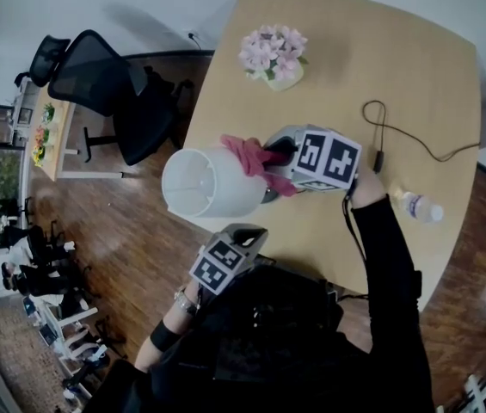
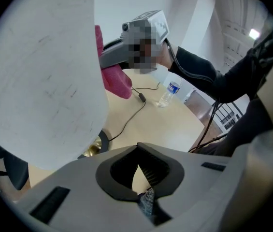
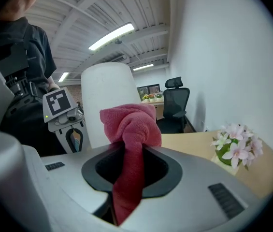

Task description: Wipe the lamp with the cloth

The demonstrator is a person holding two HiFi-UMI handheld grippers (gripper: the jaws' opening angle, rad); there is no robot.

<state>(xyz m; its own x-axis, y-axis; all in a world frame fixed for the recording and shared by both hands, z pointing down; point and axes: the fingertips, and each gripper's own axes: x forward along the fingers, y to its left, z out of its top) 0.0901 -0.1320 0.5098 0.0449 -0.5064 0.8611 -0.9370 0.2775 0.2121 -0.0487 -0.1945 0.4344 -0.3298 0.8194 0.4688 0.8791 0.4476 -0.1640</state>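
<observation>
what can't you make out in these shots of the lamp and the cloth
Head view: the lamp base is hidden under the shade; the left gripper view shows only a sliver of it.
Right gripper view: the bunched cloth covers the spot where it would meet the shade, so contact is unclear.
Head view: the bottle label is too small to read.
Head view: the cable end is lost past the table edge.

A bunched pink cloth [image 3: 129,129] is clamped between the right jaws, its wad protruding beyond them, seemingly pressed against the upright white-shaded lamp [image 1: 204,183] just ahead.
</observation>
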